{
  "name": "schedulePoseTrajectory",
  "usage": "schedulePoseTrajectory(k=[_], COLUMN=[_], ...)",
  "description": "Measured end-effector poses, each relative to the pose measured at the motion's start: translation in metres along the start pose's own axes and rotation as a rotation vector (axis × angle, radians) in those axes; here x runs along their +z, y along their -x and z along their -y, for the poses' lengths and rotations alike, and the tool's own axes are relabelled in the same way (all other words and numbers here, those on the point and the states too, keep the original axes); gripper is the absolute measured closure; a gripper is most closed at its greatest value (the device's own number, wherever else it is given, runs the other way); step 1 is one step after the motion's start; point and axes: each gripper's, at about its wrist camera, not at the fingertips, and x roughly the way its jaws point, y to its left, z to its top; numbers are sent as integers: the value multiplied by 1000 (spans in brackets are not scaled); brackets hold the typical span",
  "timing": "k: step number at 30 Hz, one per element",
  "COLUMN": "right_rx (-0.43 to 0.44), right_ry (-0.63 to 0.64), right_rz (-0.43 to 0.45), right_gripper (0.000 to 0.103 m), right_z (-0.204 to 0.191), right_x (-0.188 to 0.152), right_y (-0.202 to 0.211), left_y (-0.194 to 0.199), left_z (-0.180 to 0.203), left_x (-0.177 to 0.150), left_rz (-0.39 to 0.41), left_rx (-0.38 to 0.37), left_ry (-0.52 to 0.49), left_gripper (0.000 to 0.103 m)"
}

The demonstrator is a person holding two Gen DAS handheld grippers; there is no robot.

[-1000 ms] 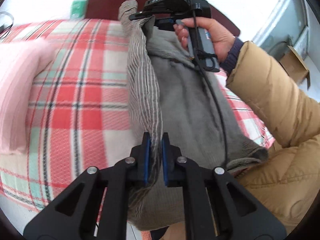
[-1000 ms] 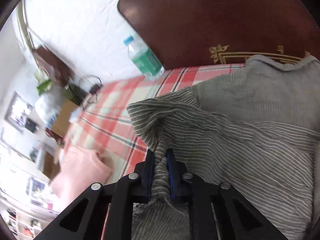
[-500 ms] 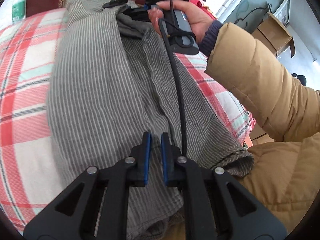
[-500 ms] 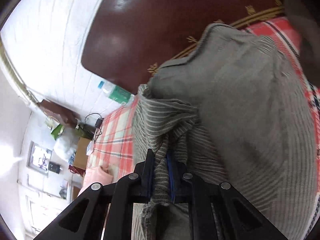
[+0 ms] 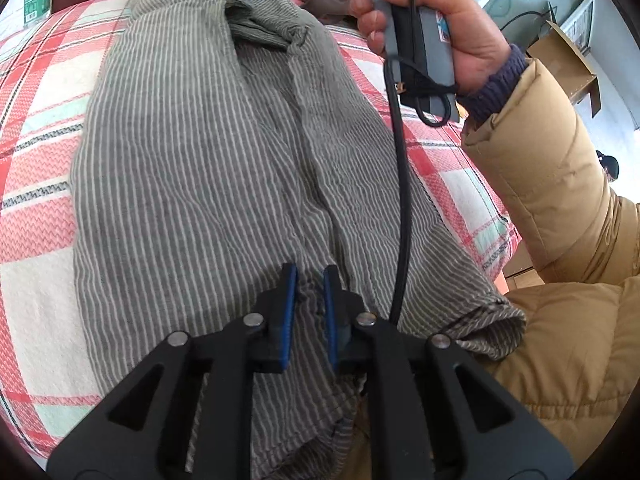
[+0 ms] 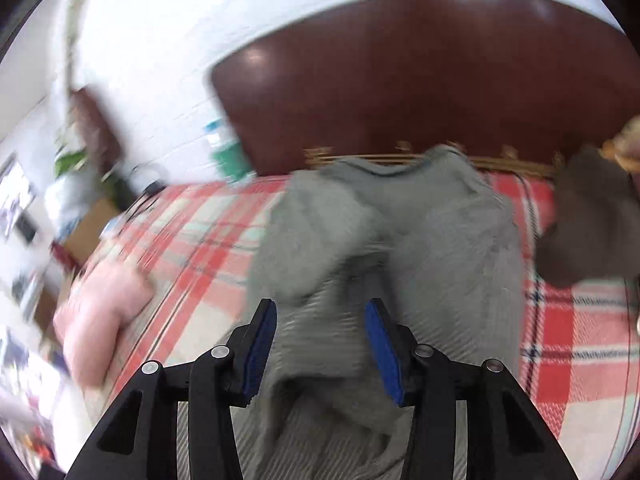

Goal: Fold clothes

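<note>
Striped shirt (image 5: 192, 168): grey with fine pale stripes, lying lengthwise on the bed with its collar end toward the headboard (image 6: 420, 80) and a cuffed sleeve end hanging off the near edge beside the person's jacket (image 5: 560, 240). Bedspread (image 5: 36, 152): red, white and mint plaid, under the shirt. Left claw (image 5: 310, 304): blue pads a narrow way apart, jaws just been opening, a fold of the shirt standing between them; whether the pads still press on it cannot be told. Right claw (image 6: 320, 344): blue pads set wide apart above the shirt, jaws just been opening, cloth lying below and between them but not pinched; this view is blurred. Right hand (image 5: 436, 28): wrapped round the grey handle of the right claw near the collar end, a black cable (image 5: 404, 200) trailing down from it across the shirt. Pink garment (image 6: 100, 320): on the bedspread, well to the left of the shirt. Dark brown cloth (image 6: 588, 216): at the right edge of the bed near the headboard. Bottle (image 6: 224, 152): green label, beside the headboard.
</note>
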Motion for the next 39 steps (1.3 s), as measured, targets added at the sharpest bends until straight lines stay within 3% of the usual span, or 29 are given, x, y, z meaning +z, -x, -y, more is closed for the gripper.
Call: schedulePoseTrajectory(k=[3, 8, 12, 13, 17, 23, 25, 30, 35, 39], right_rx=[22, -5, 0, 6, 117, 287, 313, 281, 314, 364], right_ry=[104, -5, 7, 23, 139, 408, 449, 536, 448, 270], right_rz=[-35, -222, -192, -181, -151, -211, -260, -378, -323, -235], right_gripper=[56, 56, 56, 56, 55, 48, 48, 48, 42, 42], right_z=[-23, -3, -6, -9, -37, -113, -128, -145, -134, -100], right_x=[-6, -8, -10, -10, -24, -96, -126, -195, -220, -218], right_y=[-14, -73, -55, -46, -3, 50, 53, 46, 77, 115], left_y=[3, 22, 54, 63, 96, 108, 106, 96, 78, 73], left_z=[4, 3, 1, 0, -5, -15, -25, -41, -58, -66], left_x=[-2, -15, -34, -38, -50, -69, -74, -82, -93, -101], left_rz=[6, 40, 111, 132, 212, 265, 266, 238, 198, 191], left_rx=[-5, -5, -26, -36, -43, 45, 53, 83, 98, 53], left_ry=[0, 24, 26, 20, 7, 81, 119, 181, 212, 225], left_gripper=[77, 73, 37, 34, 33, 33, 33, 33, 33, 33])
